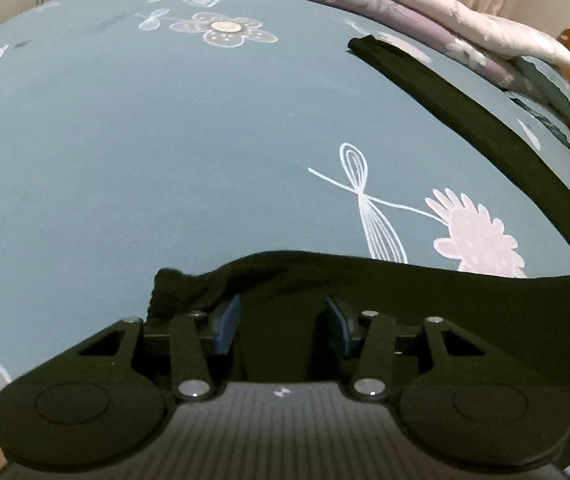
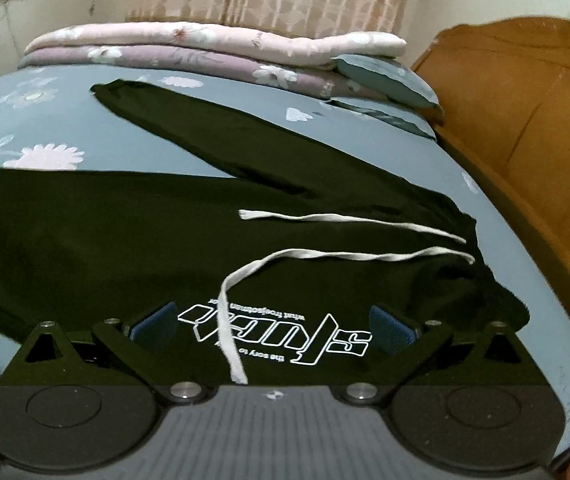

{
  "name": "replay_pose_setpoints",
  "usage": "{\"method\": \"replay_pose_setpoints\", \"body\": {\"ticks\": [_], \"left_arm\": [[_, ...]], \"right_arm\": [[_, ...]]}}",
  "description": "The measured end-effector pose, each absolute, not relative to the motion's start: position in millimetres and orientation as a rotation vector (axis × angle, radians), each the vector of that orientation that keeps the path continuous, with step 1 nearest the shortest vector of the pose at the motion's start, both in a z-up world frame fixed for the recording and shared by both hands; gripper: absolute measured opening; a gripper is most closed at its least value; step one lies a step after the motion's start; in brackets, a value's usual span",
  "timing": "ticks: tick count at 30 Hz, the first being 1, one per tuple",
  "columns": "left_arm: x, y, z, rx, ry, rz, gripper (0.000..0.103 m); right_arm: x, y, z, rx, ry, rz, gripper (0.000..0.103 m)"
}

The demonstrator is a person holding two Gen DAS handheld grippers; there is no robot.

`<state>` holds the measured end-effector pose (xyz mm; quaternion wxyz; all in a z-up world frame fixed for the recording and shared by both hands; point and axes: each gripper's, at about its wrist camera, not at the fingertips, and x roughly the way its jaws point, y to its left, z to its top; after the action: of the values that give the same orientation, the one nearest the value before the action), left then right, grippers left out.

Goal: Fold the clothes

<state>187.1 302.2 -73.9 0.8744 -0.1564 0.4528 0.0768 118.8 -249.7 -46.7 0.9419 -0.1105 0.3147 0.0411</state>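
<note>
Black hoodie spread on bed; sleeve cuff lies near left gripper, jaws parted, nothing clamped; right gripper released.

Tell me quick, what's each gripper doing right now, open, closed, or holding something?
Left gripper: open, over the hoodie's cuff, not holding anything.
Right gripper: wide open above the hoodie's print, holding nothing.
</note>
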Motion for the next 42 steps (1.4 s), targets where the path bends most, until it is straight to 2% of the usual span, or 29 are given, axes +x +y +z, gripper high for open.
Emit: {"method": "replay_pose_setpoints", "body": {"ticks": [6, 12, 19, 21, 27, 31, 37, 42], "left_arm": [[170.2, 248.8, -56.6, -0.228, 0.951, 0.013, 0.055], [164.6, 186.1, -61.0, -0.108, 0.964, -0.087, 0.057], [164.3, 180.4, -82.8, -0.095, 1.004, -0.002, 0.057], [161.3, 181.1, -82.8, -0.093, 0.986, -0.006, 0.062], [157.5, 175.2, -80.8, -0.095, 0.984, 0.031, 0.066], [146.6, 171.4, -73.6, -0.091, 0.942, 0.026, 0.066], [138.7, 173.1, -81.7, -0.149, 0.928, 0.062, 0.068], [134.9, 173.3, -86.8, -0.165, 0.947, 0.081, 0.074]], "right_arm": [[144.1, -254.4, -48.5, -0.145, 0.625, 0.145, 0.103], [174.4, -216.5, -66.7, -0.144, 0.639, 0.298, 0.103], [193.2, -157.2, -104.5, -0.205, 0.684, 0.437, 0.103], [204.6, -151.7, -106.9, -0.137, 0.680, 0.458, 0.103], [232.8, -137.0, -95.1, -0.104, 0.740, 0.445, 0.103], [198.3, -152.1, -72.3, -0.103, 0.690, 0.475, 0.103], [192.2, -161.6, -97.7, -0.110, 0.821, 0.375, 0.103], [182.4, -163.1, -101.7, -0.114, 0.786, 0.361, 0.103]]}}
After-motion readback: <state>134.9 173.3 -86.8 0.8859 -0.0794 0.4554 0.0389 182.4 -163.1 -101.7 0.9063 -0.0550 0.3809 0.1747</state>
